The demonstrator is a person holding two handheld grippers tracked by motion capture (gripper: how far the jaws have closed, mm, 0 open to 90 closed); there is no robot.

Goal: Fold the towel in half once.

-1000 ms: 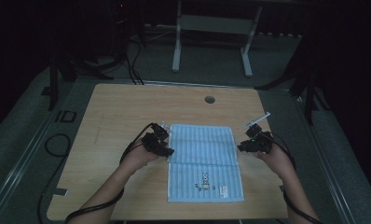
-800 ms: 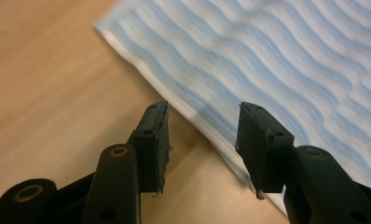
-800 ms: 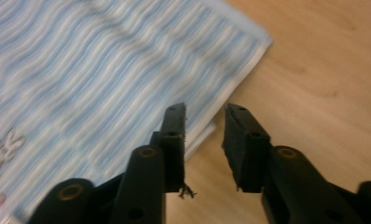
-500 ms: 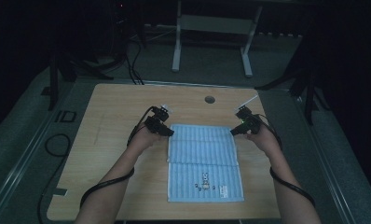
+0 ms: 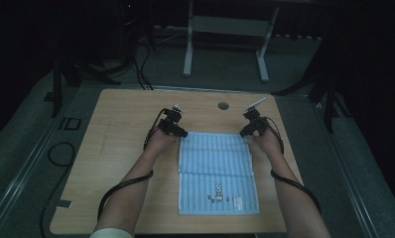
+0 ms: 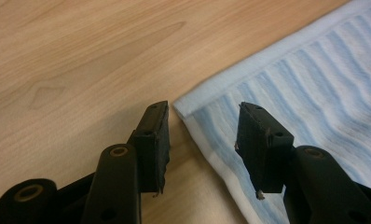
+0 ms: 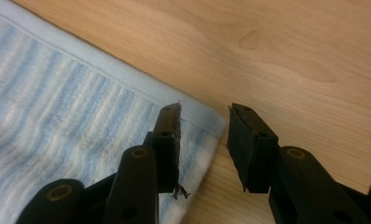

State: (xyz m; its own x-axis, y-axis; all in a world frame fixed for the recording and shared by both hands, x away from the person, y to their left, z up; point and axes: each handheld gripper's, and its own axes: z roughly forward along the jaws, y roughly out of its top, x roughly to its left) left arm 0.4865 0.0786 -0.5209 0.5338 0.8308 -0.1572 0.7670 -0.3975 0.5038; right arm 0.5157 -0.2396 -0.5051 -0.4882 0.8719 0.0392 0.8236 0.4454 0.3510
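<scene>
1. Both hands have moved up the table since a second ago: they were at the sides of the towel (image 5: 218,171), about level with its fold line, and now sit at its two far corners.
2. Left gripper (image 5: 179,133): at the far left corner. In the left gripper view its fingers (image 6: 153,142) stand apart, straddling the corner, one on bare wood, the other over the cloth. Nothing pinched (gap unchanged over the last second).
3. Right gripper (image 5: 244,132): at the far right corner. Its jaws have just been opening; in the right gripper view the fingers (image 7: 167,147) are apart with the corner hem between them, not clamped.
4. Towel: light blue striped, flat on the table (image 5: 126,148), long side running away from the person, far part looks doubled over the near part (a crease crosses it midway). Label end is nearest the person. It hasn't shifted.
5. Read: this is lining up for a two-corner pinch, probably to fold or lift the far edge. Next is to drop slightly and close both together; the risk is catching only the top layer.
</scene>
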